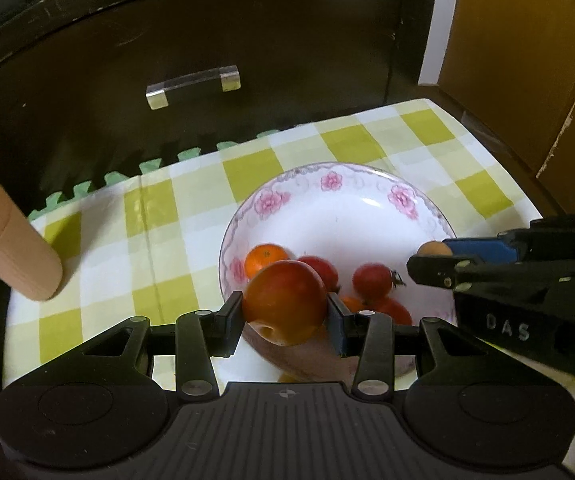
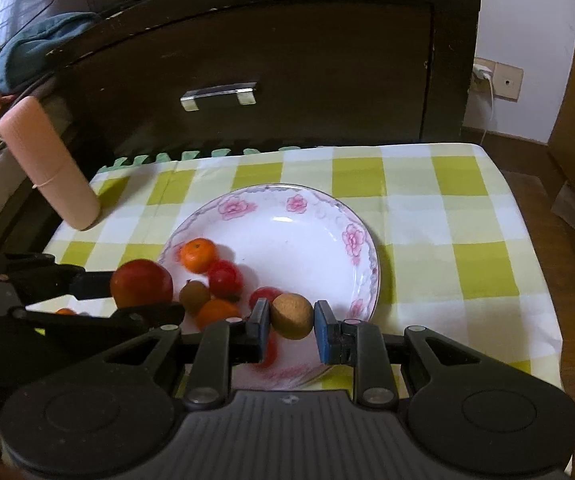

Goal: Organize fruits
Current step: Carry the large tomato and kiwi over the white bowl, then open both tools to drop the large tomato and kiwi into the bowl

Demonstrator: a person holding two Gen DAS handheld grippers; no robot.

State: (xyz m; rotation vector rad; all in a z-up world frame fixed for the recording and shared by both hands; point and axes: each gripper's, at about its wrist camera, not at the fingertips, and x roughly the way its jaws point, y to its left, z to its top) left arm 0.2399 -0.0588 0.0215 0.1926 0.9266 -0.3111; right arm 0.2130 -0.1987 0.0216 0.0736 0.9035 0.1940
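Note:
A white plate with pink flowers (image 1: pixel 339 208) (image 2: pixel 311 236) sits on the green checked cloth and holds several small fruits: an orange (image 1: pixel 265 260) (image 2: pixel 198 255), red tomatoes (image 1: pixel 372 279) (image 2: pixel 224 279) and a brown longan (image 2: pixel 194 296). My left gripper (image 1: pixel 285 312) is shut on a red apple (image 1: pixel 285 302) (image 2: pixel 141 283), held above the plate's near left rim. My right gripper (image 2: pixel 290 322) (image 1: pixel 433 258) is shut on a brown longan (image 2: pixel 291 315) (image 1: pixel 433 249) above the plate's near right part.
A dark cabinet with a metal handle (image 1: pixel 193 86) (image 2: pixel 218 95) stands behind the table. A pink rolled mat (image 1: pixel 7 240) (image 2: pixel 47 162) leans at the table's left edge. The cloth's right edge (image 2: pixel 527 240) drops to a wooden floor.

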